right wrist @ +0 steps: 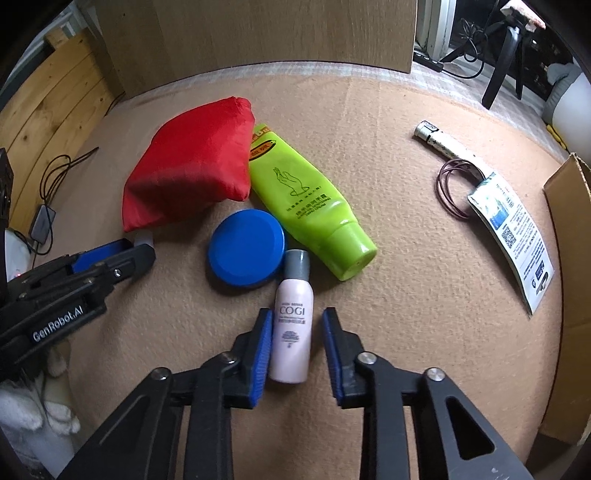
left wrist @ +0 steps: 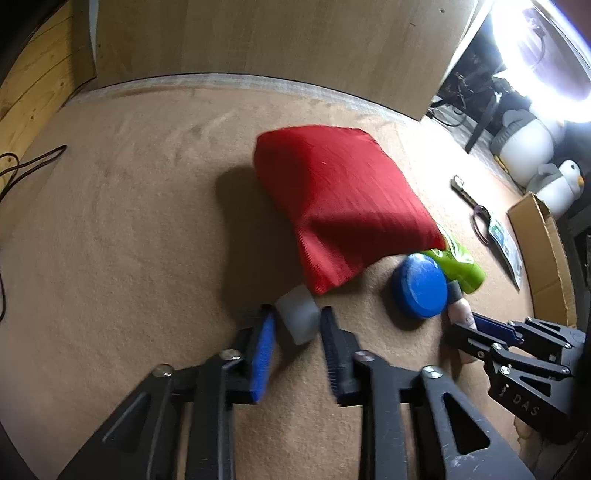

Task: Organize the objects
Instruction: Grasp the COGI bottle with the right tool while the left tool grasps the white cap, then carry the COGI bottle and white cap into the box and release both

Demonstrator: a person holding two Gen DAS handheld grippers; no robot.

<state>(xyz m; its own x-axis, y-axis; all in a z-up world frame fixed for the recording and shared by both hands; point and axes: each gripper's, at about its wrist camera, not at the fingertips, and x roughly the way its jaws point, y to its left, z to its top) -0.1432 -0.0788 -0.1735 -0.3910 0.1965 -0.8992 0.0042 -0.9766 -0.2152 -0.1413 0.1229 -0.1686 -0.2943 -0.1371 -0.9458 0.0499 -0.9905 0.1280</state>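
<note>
A red fabric pouch (left wrist: pixel 340 206) lies on the tan mat; it also shows in the right wrist view (right wrist: pixel 188 173). A small grey-white cylinder (left wrist: pixel 299 319) lies at its near corner, between the open fingers of my left gripper (left wrist: pixel 297 317). A pink COGI spray bottle (right wrist: pixel 291 321) with a grey cap lies between the open fingers of my right gripper (right wrist: pixel 295 317), close to the left pad. A blue round tin (right wrist: pixel 245 253) and a green hand-cream tube (right wrist: pixel 306 199) lie just beyond it.
A silver pen-like stick (right wrist: pixel 443 142), a dark hair-tie loop (right wrist: pixel 452 184) and a printed sachet (right wrist: pixel 513 229) lie at the right. A cardboard box (right wrist: pixel 569 251) stands at the right edge. A wooden board (right wrist: pixel 273 33) stands behind. Cables (left wrist: pixel 26 170) lie at the left.
</note>
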